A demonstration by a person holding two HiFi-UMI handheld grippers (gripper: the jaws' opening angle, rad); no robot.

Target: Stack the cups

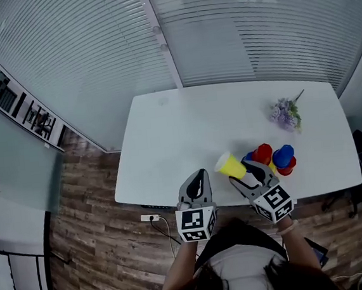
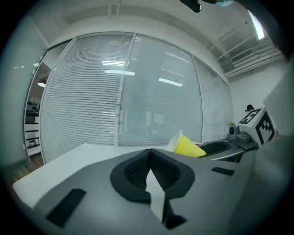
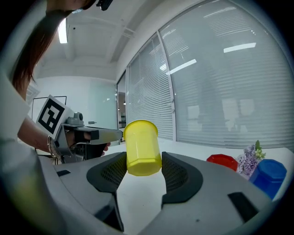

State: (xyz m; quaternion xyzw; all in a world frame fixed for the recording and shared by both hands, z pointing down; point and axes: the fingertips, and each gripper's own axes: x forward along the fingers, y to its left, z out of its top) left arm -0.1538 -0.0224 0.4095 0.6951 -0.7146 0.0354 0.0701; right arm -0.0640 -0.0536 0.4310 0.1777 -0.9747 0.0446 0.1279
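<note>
Closest to the head camera is the person (image 1: 244, 270), seen from above in a white top, with both forearms reaching forward. Beyond them a glass wall with closed blinds (image 1: 96, 54) fills the far side of the room, and a dark wooden floor (image 1: 95, 245) runs under a white bench (image 1: 187, 140).

At the near edge of the bench, the left gripper (image 1: 200, 174) has its jaws pressed together, with nothing between them. The right gripper (image 1: 246, 174), just beside it, has its jaws spread wide and clamped on the yellow cup (image 1: 229, 164). The pads grip the cup near its base. It lies tilted on its side above the bench, with its open mouth pointing away from the person.

Each gripper carries a cube with black-and-white square markers, one on the left (image 1: 195, 224) and one on the right (image 1: 274, 201). They show patterns only, with no words to read.

Just right of the held cup, a red cup (image 1: 262, 154) and a blue cup (image 1: 284, 155) stand upside down on the bench near its front edge. More colour shows under them, but I cannot tell how many cups are there.

Farther back on the right lies a small sprig of purple flowers (image 1: 285, 113).
</note>
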